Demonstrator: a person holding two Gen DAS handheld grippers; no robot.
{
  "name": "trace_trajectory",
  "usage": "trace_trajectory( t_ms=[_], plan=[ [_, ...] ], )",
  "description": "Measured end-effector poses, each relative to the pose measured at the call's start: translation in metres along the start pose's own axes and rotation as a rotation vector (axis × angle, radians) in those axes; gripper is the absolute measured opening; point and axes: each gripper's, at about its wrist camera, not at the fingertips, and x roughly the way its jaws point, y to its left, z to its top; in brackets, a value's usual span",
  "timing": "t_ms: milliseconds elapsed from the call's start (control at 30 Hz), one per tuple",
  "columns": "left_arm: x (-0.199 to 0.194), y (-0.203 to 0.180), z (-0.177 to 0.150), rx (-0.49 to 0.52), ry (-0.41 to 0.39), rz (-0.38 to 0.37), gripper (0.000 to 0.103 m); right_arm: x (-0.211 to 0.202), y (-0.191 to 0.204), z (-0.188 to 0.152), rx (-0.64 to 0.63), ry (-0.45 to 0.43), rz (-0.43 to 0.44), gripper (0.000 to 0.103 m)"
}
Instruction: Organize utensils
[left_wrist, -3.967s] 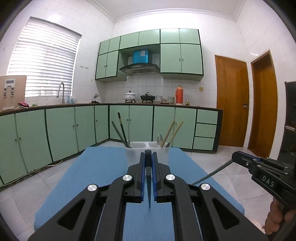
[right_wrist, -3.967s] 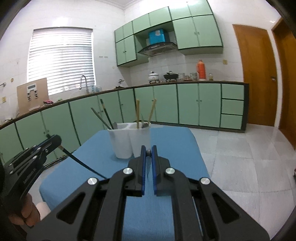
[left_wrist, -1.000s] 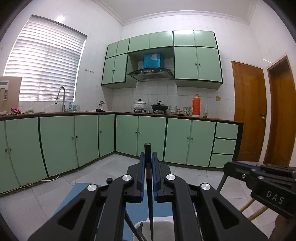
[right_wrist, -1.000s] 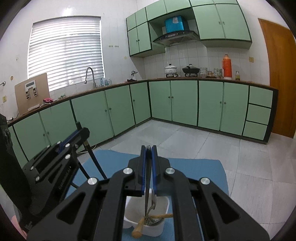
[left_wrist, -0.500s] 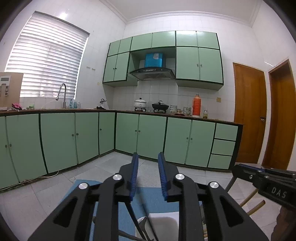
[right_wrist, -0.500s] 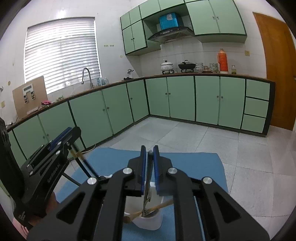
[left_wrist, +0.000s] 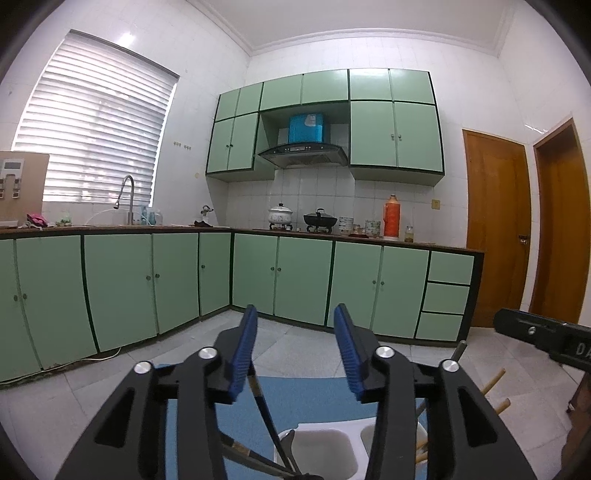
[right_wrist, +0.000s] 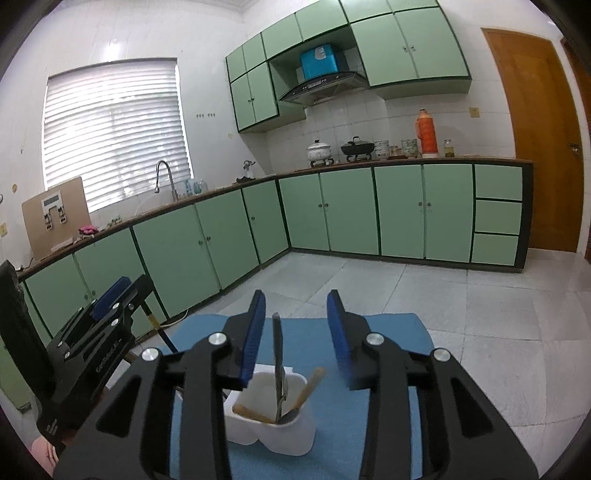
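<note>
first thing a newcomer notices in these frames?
Probably the right gripper, jaws just opened, hanging over the white utensil holder on the blue mat, a metal utensil standing free between its pads. Behind, mint-green cabinets line the kitchen.

The white holder (right_wrist: 273, 432) looks like smooth, slightly glossy plastic, and it stands on a matt blue cloth (right_wrist: 369, 406) with a fine weave. A grey metal utensil (right_wrist: 277, 354) in it has a dull sheen; the pale chopsticks (right_wrist: 310, 384) look like bare wood. Each tool has matt black plastic arms, ribbed blue pads (right_wrist: 255, 332) and bright metal screws. The green cabinet doors (left_wrist: 303, 280) are smooth and satin, and the wall tiles (left_wrist: 472, 110) are glossy.
</note>
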Motion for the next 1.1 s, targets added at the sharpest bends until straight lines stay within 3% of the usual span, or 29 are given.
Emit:
trace_trajectory(
  t_ms=[167,300,500,667,1100],
  plan=[
    [-0.024,0.003,0.000,0.011,-0.018,0.008,0.070,-0.027,-0.002,-0.006,0.001,-0.045,-0.023,0.057],
    [-0.045,0.004,-0.002,0.021,-0.021,-0.001,0.083,-0.047,-0.005,-0.016,0.012,-0.060,-0.033,0.065],
    [-0.079,0.004,-0.013,0.038,-0.004,-0.018,0.094,-0.071,-0.006,-0.034,0.024,-0.062,-0.042,0.077],
    [-0.102,0.001,-0.020,0.050,0.026,-0.016,0.097,-0.091,-0.001,-0.052,0.018,-0.057,-0.053,0.089],
    [-0.149,0.008,-0.043,0.041,0.183,-0.014,0.097,-0.122,0.018,-0.086,-0.005,0.056,-0.099,0.096]
  ],
)
